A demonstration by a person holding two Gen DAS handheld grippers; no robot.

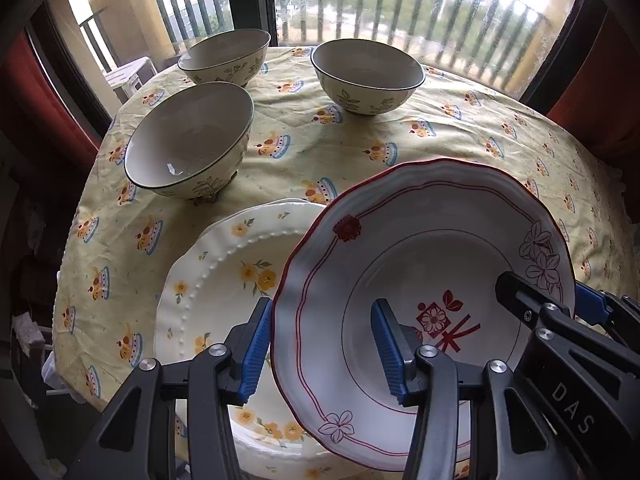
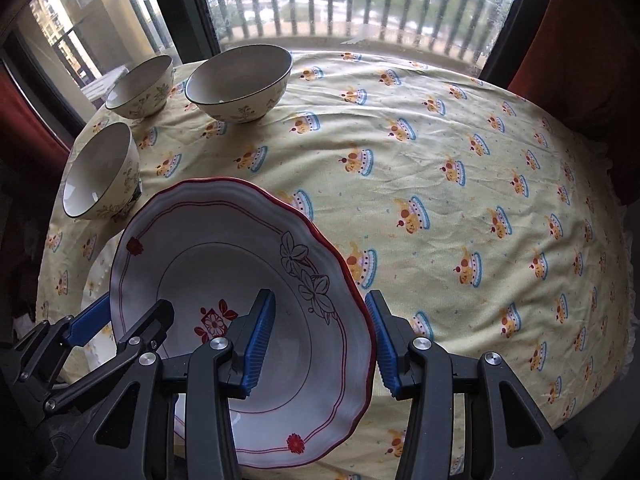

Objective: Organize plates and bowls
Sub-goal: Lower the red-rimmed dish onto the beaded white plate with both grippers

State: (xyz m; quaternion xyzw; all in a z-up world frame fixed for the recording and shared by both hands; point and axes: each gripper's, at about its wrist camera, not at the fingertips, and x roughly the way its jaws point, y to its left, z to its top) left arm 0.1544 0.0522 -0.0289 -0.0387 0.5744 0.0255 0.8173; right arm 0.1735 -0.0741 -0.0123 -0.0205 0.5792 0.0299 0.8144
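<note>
Fingers [image 1: 264,344] of both grippers clamped on opposite rims of red-trimmed plate [image 1: 420,320], held tilted lower centre of frame, above yellow-flowered plate [image 1: 224,280] on counter [image 2: 460,200]; bowls [image 1: 188,140] upper left.

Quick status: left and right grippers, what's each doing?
Left gripper: shut on the red-rimmed plate.
Right gripper: shut on the same plate's opposite rim.

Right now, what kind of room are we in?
Most likely a home dining spot by a balcony: a table under a cake-print tablecloth, floral bowls and plates set out, and a glass door onto a railed balcony.
</note>
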